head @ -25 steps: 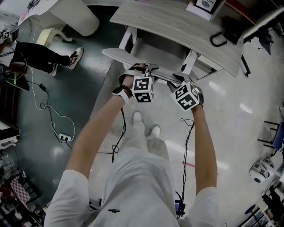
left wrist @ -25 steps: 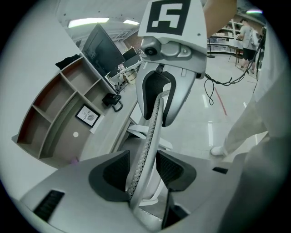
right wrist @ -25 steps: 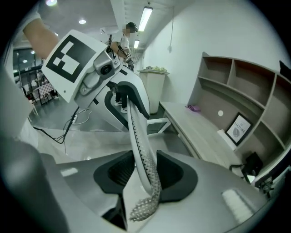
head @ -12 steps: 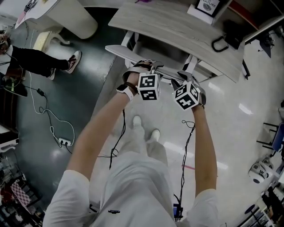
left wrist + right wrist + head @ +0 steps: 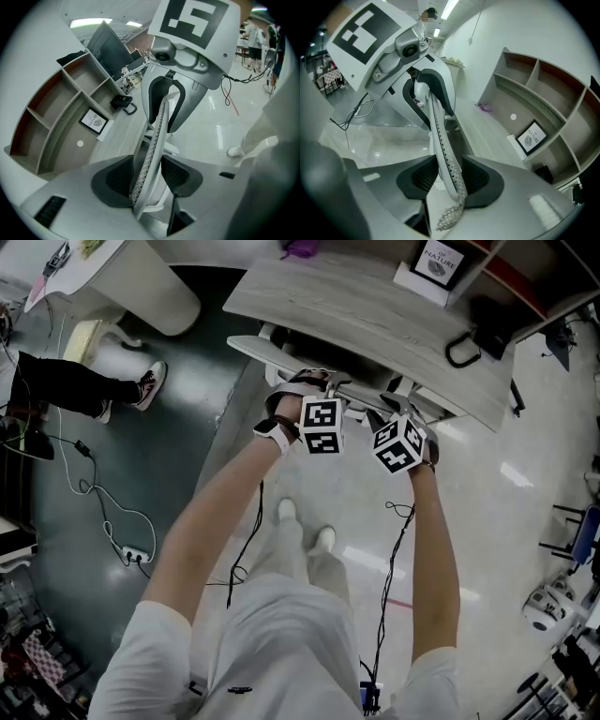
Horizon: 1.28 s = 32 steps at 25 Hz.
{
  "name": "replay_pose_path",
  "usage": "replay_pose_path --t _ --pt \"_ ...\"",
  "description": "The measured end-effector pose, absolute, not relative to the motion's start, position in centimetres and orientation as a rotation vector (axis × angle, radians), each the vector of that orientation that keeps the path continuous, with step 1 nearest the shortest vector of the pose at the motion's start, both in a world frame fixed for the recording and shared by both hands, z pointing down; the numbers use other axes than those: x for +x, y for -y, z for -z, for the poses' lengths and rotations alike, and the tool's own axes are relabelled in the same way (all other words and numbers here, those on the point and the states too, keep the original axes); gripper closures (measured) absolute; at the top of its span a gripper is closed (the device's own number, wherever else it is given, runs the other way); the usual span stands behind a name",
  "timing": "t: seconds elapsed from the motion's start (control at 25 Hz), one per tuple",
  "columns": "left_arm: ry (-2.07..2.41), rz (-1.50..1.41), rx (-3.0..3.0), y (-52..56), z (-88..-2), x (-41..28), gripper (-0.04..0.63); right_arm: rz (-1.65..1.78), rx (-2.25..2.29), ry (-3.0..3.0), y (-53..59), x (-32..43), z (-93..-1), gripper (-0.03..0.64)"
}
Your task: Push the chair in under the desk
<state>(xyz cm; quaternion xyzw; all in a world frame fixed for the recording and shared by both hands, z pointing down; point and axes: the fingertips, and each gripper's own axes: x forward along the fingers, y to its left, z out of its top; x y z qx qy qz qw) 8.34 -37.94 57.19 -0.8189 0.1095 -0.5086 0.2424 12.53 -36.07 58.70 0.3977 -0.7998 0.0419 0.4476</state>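
The white chair's backrest rim (image 5: 267, 352) runs left to right just in front of the pale wooden desk (image 5: 375, 315), with the rest of the chair hidden beneath it. My left gripper (image 5: 325, 385) is shut on the rim's left part, my right gripper (image 5: 395, 409) on its right part. In the left gripper view the mesh-edged rim (image 5: 157, 136) stands between the dark pads of the left gripper (image 5: 149, 177), with the right gripper (image 5: 165, 101) clamped further along. The right gripper view shows the rim (image 5: 440, 140) pinched in the right gripper (image 5: 449, 177).
A framed picture (image 5: 441, 261), a purple thing (image 5: 300, 247) and a black looped item (image 5: 464, 329) lie on the desk. Wooden shelves (image 5: 56, 103) stand behind it. Another person's legs (image 5: 94, 385) are at left. Cables and a power strip (image 5: 131, 554) lie on the floor.
Both grippers have moved forward toward the desk with the backrest rim in them. The chair now sits further under the desk edge.
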Motion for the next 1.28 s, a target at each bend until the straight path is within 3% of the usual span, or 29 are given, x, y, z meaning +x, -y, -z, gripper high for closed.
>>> replay_pose_path --t 0.8,1.28 --pt "-0.330 1.333 -2.227 41.0 -56.8 9.6 0.394 0.030 1.014 1.927 39.2 13.8 -58.7 0.453" --pt "-0.405 1.203 -2.282 35.7 -54.5 9.6 0.350 0.188 1.069 1.965 35.8 12.6 -54.7 0.436"
